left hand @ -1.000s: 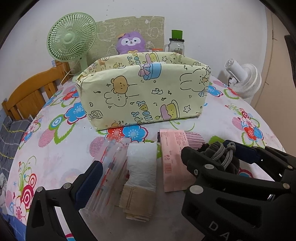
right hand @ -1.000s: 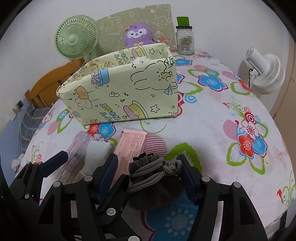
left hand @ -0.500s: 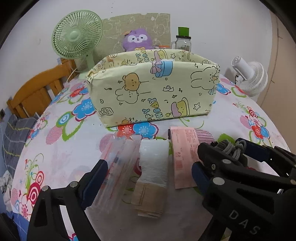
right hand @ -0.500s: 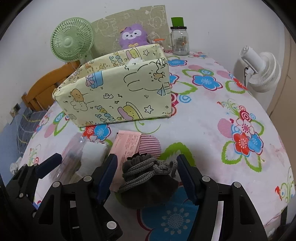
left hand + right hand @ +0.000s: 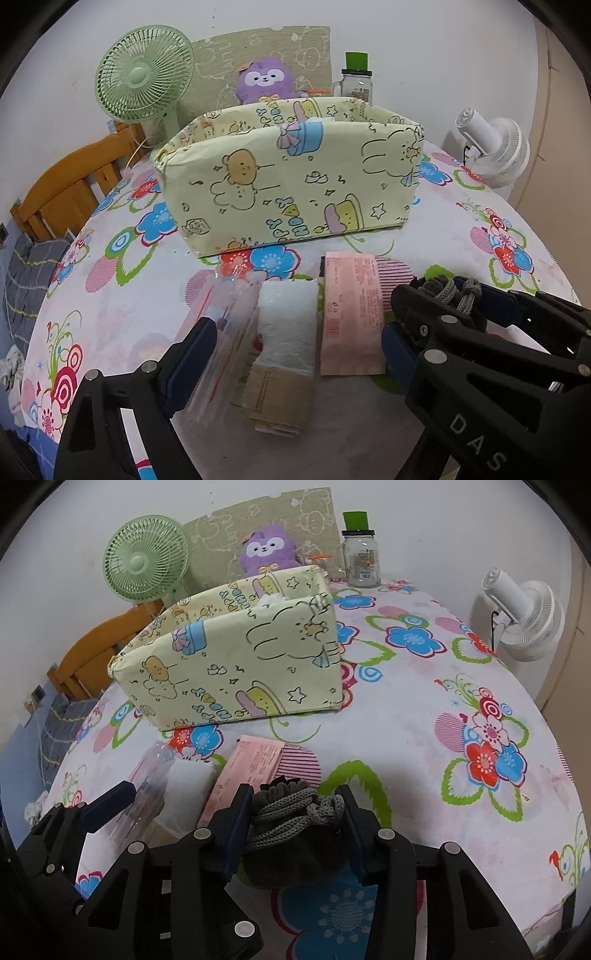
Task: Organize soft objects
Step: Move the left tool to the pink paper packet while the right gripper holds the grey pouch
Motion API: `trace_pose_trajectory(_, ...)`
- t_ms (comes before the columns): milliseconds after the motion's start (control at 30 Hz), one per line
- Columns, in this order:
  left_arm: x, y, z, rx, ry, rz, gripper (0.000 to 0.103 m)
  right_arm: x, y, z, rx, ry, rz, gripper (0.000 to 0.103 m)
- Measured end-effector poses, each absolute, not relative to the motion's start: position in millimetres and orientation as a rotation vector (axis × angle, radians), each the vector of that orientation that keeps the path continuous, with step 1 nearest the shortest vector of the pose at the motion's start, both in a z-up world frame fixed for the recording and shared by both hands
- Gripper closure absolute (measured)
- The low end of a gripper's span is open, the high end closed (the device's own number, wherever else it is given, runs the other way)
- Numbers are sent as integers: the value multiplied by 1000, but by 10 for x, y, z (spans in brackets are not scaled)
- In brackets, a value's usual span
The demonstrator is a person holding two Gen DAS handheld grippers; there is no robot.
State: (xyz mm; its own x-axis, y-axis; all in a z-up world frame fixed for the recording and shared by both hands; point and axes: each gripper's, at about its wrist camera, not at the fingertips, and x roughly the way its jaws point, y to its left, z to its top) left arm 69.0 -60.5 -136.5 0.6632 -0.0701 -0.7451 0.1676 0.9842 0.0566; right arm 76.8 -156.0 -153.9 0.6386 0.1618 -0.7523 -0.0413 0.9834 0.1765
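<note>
A grey drawstring pouch (image 5: 295, 834) lies on the flowered tablecloth between the pads of my right gripper (image 5: 293, 823). Its jaws are closing and the pads press on the pouch's sides. To the left lie a pink packet (image 5: 351, 306), a white folded packet (image 5: 286, 325) on beige cloth, and a clear plastic bag (image 5: 225, 332). My left gripper (image 5: 295, 347) stands open astride the white packet and the clear bag, its left finger (image 5: 192, 354) at the bag's edge. The yellow cartoon-print fabric box (image 5: 288, 184) stands open-topped just beyond them.
Behind the box are a green fan (image 5: 144, 74), a purple plush toy (image 5: 264, 79) and a glass jar with a green lid (image 5: 360, 554). A white fan (image 5: 524, 616) stands at the right table edge. A wooden frame (image 5: 66, 184) is off the left side.
The right gripper's fingers have come in from wide apart onto the sides of the grey pouch. The left gripper's jaws have narrowed slightly.
</note>
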Motion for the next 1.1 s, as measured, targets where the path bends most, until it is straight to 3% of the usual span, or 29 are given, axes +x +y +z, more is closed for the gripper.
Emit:
trace_pose_trajectory(500, 821, -933, -1336, 149, 830, -167, 15, 853, -1917, -1535, 199, 865, 59, 55)
trace_pose_trajectory(733, 925, -1040, -1399, 126, 875, -209, 31, 896, -1997, -1566, 215, 872, 49, 54)
trace_pose_trajectory(1100, 1065, -1026, -1504, 71, 942, -232, 33, 942, -1989, -1567, 206, 874, 48, 54)
